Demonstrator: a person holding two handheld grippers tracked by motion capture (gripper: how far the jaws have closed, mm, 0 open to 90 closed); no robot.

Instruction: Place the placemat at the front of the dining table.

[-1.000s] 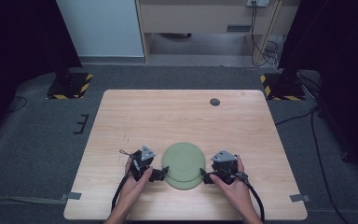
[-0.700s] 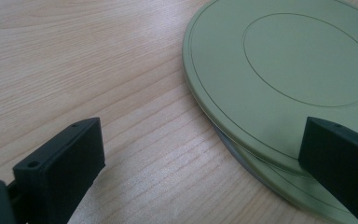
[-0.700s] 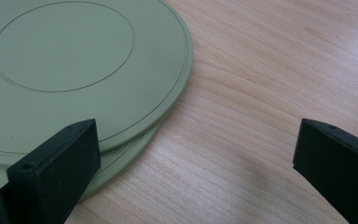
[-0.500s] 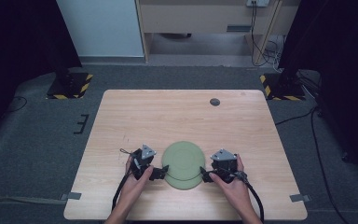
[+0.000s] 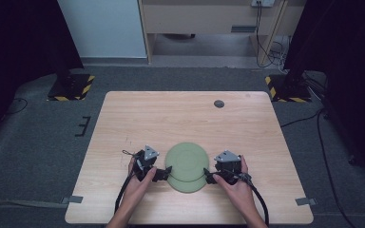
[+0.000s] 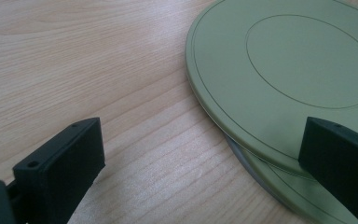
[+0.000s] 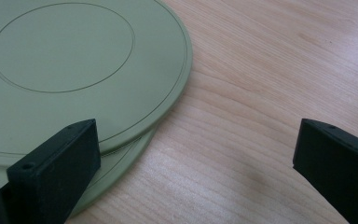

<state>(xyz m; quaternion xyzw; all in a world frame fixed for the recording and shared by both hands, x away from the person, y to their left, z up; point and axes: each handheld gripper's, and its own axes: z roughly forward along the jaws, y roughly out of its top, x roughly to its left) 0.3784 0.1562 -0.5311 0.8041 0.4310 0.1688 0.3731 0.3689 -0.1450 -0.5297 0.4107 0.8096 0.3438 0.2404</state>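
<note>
Green plates [image 5: 187,164], two stacked, slightly offset, on desk [image 5: 180,118]. Left tool [image 5: 164,172] at 9 o'clock, right tool [image 5: 208,176] at 3 o'clock; both released. Advice: pinch only the upper rim.

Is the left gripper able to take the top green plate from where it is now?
Probably yes: the left gripper is open beside the top green plate, one jaw already over its rim, nothing between.

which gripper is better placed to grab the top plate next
Probably the left gripper: in its own view one open jaw already overlaps the top plate rim. The right gripper sits nearly as close, so it's a narrow call.
</note>
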